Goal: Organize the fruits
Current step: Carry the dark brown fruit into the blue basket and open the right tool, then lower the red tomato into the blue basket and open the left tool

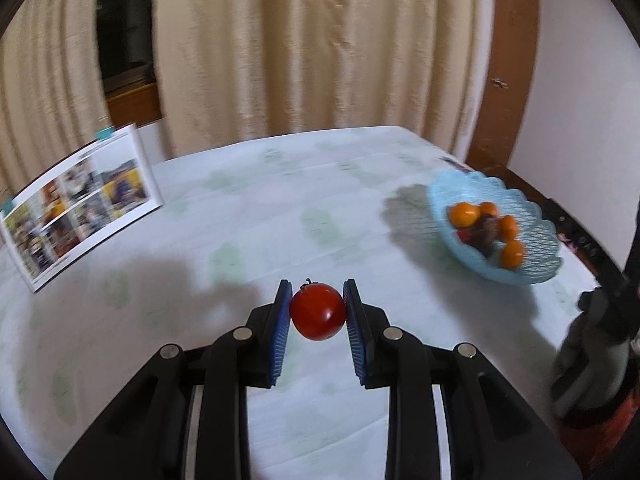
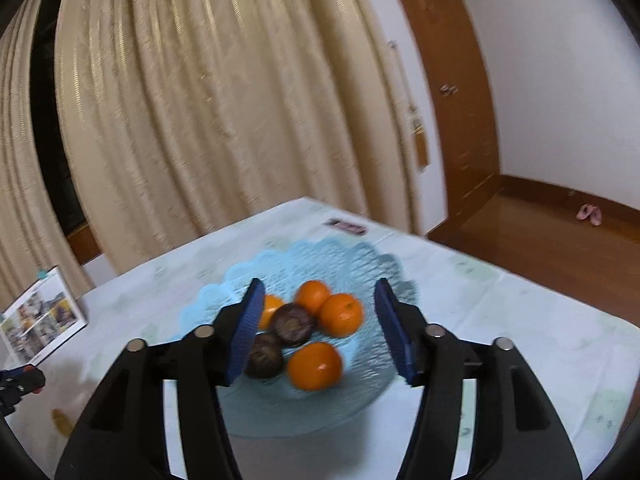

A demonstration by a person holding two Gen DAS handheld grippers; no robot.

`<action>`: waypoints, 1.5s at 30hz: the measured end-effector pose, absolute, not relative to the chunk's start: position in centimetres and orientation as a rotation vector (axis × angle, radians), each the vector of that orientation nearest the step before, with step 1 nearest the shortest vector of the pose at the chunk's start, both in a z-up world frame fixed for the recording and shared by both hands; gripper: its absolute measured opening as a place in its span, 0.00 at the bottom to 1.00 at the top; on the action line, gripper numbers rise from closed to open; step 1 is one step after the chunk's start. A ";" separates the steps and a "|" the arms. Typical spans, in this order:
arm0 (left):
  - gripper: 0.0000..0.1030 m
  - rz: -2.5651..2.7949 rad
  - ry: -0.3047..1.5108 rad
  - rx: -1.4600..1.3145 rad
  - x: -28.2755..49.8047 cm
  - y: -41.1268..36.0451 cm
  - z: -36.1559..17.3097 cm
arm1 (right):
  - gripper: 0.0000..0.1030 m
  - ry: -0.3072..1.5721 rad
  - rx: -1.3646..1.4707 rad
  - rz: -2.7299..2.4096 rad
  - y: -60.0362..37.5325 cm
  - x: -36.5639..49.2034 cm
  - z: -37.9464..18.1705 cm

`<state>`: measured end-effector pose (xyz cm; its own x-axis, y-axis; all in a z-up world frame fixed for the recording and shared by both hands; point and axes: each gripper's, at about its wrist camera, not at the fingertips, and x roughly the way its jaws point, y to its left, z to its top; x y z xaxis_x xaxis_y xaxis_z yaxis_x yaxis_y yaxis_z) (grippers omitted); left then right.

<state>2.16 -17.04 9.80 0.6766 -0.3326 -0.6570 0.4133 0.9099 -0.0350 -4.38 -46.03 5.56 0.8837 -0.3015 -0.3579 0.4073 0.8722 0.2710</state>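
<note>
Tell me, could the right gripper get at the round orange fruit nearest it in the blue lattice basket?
Probably yes: the right gripper hangs open above the blue lattice basket, and nothing covers the round orange fruit.

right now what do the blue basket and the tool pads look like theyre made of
Blue basket: probably moulded plastic, judging by its open lattice mesh, scalloped rim and slight sheen. Left tool pads: likely ribbed blue rubber, matte, pressed against the red tomato.

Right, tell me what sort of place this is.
Probably a room in a home: long cream pleated curtains hang behind a table under a pale patterned cloth, a blue lattice plastic fruit basket sits on it, and pink slippers lie on the wooden floor.
</note>
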 end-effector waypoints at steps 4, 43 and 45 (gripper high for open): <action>0.26 -0.504 0.709 0.134 2.2 -20.4 10.2 | 0.61 0.305 0.378 -0.406 -46.8 -4.9 5.2; 0.82 -0.631 0.718 0.066 4.2 -29.2 9.9 | 0.73 0.237 0.451 -0.508 -48.6 -6.4 5.3; 0.86 -0.615 0.704 0.073 4.1 -28.8 10.2 | 0.73 0.229 0.454 -0.507 -48.6 -6.5 5.4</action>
